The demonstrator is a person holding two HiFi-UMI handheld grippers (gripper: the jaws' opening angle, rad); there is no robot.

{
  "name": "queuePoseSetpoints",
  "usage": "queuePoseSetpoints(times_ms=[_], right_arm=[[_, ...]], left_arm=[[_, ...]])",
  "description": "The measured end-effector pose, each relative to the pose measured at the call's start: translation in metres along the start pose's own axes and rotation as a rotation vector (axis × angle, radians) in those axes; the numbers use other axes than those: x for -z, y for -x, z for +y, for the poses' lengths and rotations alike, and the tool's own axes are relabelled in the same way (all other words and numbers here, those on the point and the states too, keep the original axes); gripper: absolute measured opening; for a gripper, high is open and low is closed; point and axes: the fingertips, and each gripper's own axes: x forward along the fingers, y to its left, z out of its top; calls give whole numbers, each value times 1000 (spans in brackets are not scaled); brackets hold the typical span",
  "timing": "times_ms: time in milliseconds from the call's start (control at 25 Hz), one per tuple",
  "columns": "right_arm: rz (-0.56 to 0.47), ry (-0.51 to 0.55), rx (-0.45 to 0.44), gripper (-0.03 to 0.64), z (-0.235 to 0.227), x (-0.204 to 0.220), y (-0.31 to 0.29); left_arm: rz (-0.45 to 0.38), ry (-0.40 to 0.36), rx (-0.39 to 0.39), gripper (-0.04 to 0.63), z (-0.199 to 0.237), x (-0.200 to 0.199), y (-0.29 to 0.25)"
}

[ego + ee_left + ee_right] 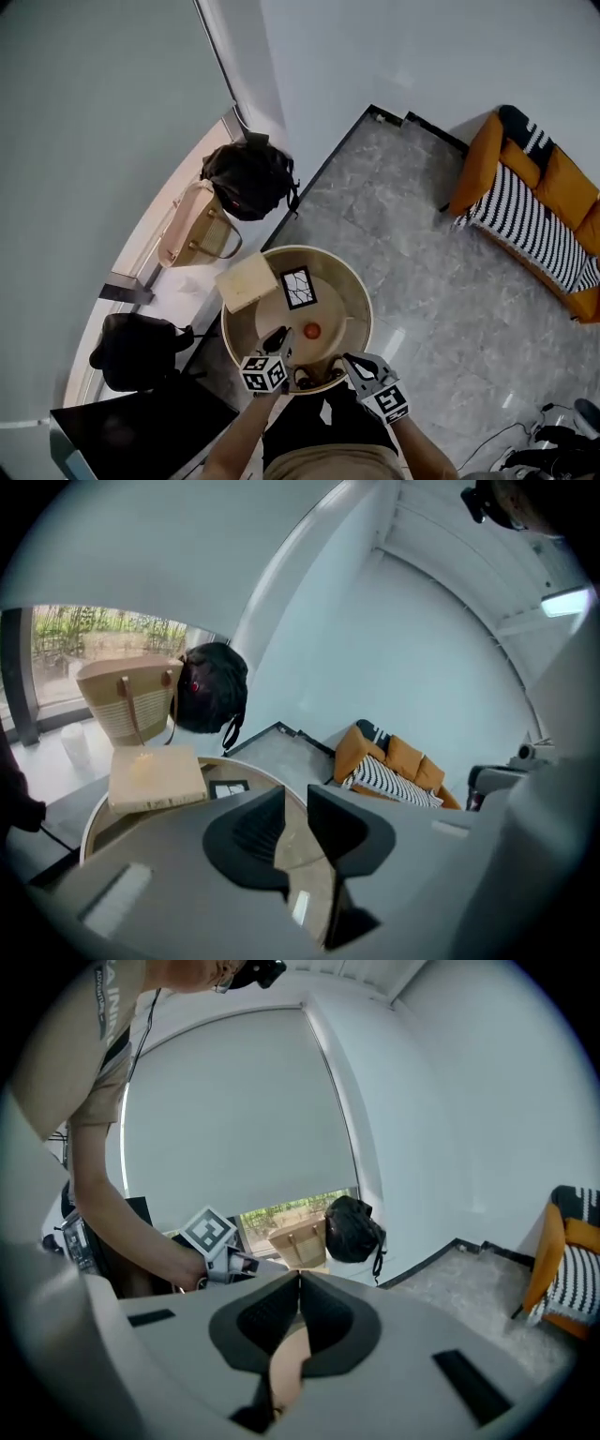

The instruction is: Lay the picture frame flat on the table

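The black picture frame (298, 287) lies flat, face up, on the round wooden-rimmed table (362, 292), beside a beige book (247, 280). In the left gripper view the frame (228, 788) shows small beyond the jaws, with the book (155, 776) to its left. My left gripper (279, 336) hangs over the table's near edge, well short of the frame. Its jaws (296, 803) stand a narrow gap apart with nothing between them. My right gripper (349, 360) is at the near right rim, fingertips (299, 1283) together and empty.
A small red object (312, 330) sits on the table near the grippers. A black bag (248, 178) and a tan tote (197, 230) rest on the window ledge behind, another black bag (136, 349) to the left. An orange sofa with a striped throw (539, 202) stands far right.
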Motion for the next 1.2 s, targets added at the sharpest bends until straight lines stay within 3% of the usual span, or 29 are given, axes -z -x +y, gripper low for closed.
queuePoseSetpoints(times_ms=[160, 360, 720, 1000, 1200], right_arm=[[-23, 69, 12, 6, 11, -37, 13], [-62, 166, 12, 6, 20, -90, 29], [-169, 135, 44, 6, 28, -175, 41], [-241, 134, 34, 6, 32, -222, 41], [-295, 155, 44, 6, 36, -247, 35]], left_arm=[[-64, -80, 33, 74, -27, -39, 54], [-143, -113, 55, 47, -57, -86, 98], [-250, -185, 52, 8, -89, -156, 165], [-387, -312, 17, 8, -111, -200, 206], [-490, -343, 10, 7, -116, -244, 222]])
